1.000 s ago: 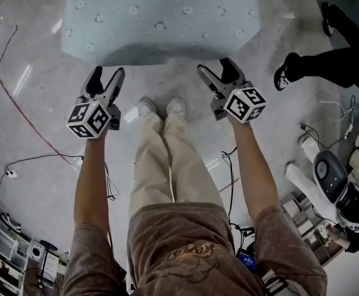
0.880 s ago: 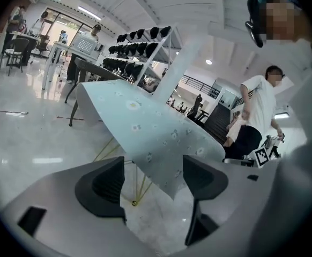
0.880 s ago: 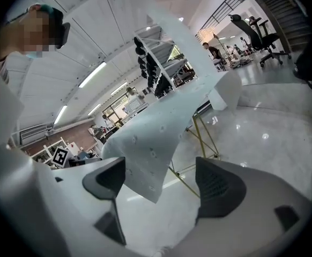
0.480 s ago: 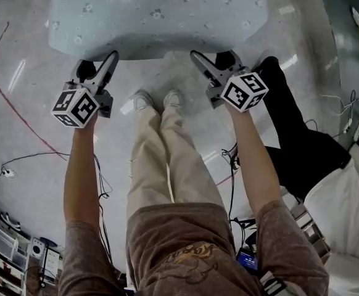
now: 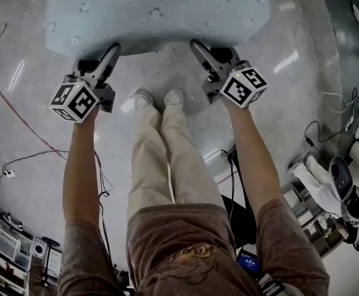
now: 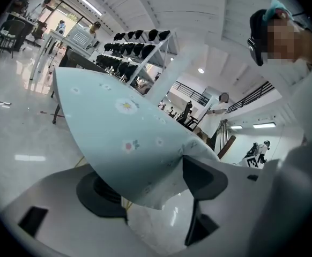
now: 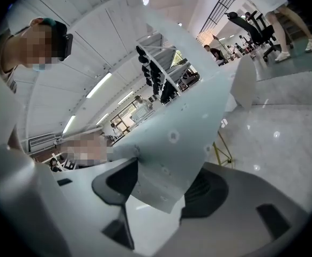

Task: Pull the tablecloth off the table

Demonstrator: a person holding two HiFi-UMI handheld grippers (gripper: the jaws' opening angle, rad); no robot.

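Looking down in the head view, I hold my left claw [image 5: 96, 60] and right claw [image 5: 211, 51] at the near hem of the pale-blue flowered fabric tablecloth [image 5: 155, 11] draped over the surface. In the left gripper view, the hem hangs between parted jaws. In the right gripper view, the jaws have just been closing and straddle the hem, not yet clamped.
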